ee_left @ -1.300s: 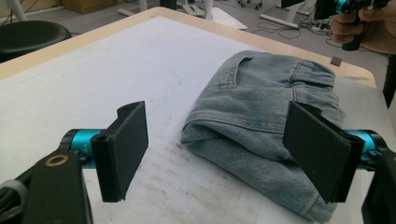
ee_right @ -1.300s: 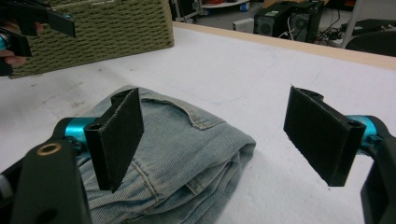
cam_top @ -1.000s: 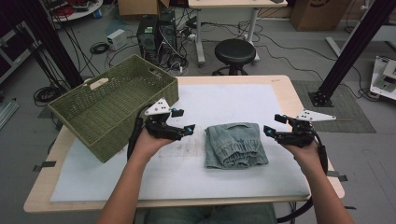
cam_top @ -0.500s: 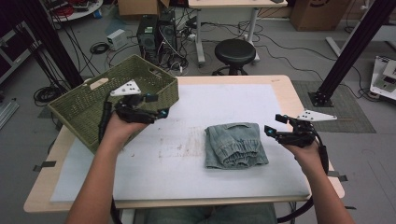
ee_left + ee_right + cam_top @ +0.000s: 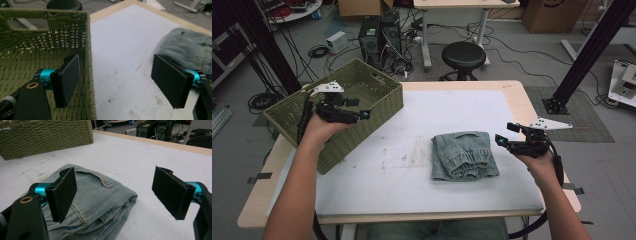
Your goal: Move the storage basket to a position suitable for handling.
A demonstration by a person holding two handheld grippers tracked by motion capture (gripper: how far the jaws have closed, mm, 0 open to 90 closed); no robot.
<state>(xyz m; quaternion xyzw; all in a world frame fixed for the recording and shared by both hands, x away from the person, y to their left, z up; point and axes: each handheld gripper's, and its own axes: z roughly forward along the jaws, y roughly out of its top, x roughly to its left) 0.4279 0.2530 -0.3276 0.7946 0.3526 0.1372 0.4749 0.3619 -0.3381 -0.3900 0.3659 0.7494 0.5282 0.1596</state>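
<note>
Folded jeans on the tabletop, both claws spread and empty.
High view: the left claw (image 5: 362,115) hangs over the green basket (image 5: 382,102) at far left; the jeans (image 5: 464,156) lie mid-tabletop (image 5: 377,175), with the right claw (image 5: 501,141) just right of them. Left gripper view: its spread jaws straddle the basket's right wall. Right gripper view: jaws wide apart above the jeans.

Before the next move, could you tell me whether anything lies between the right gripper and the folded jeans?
Nothing visible does: the right gripper hangs open just beside the folded jeans, with bare white mat between them.
</note>
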